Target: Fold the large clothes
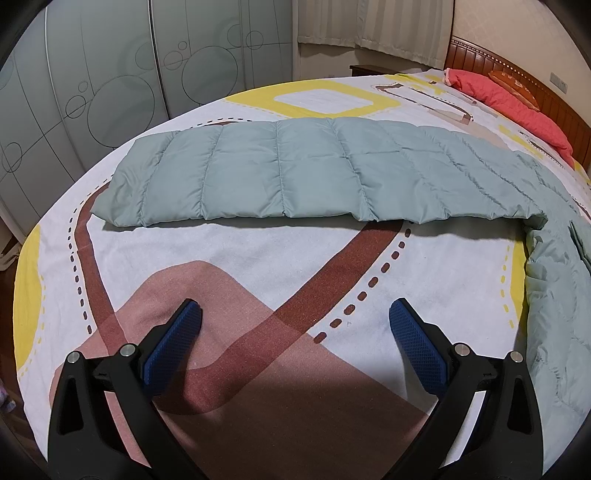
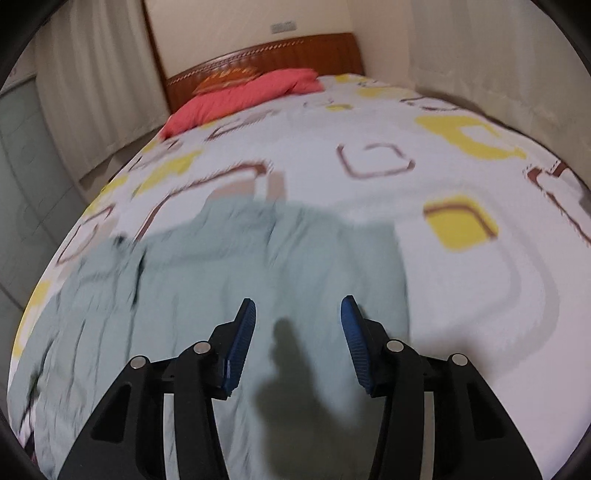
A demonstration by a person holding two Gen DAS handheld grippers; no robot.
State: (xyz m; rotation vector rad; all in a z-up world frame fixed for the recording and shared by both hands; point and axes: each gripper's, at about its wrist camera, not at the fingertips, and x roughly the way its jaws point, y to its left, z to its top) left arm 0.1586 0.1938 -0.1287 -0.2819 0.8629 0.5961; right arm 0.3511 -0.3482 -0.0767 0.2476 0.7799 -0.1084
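Observation:
A pale green quilted down garment [image 1: 295,173] lies on the bed, one long part folded flat across the middle, another part trailing down the right side. My left gripper [image 1: 295,314] is open and empty, hovering over the bare bedsheet well short of the garment. In the right wrist view, which is blurred, the same green garment [image 2: 221,273] spreads under and ahead of my right gripper [image 2: 298,308], which is open and empty just above the fabric.
The bed [image 1: 258,266] has a white sheet with yellow and brown patterns. A red pillow [image 1: 517,107] lies by the wooden headboard [image 2: 280,55]. Glass wardrobe doors [image 1: 110,74] stand beyond the bed's far side, curtains [image 1: 369,26] at the back.

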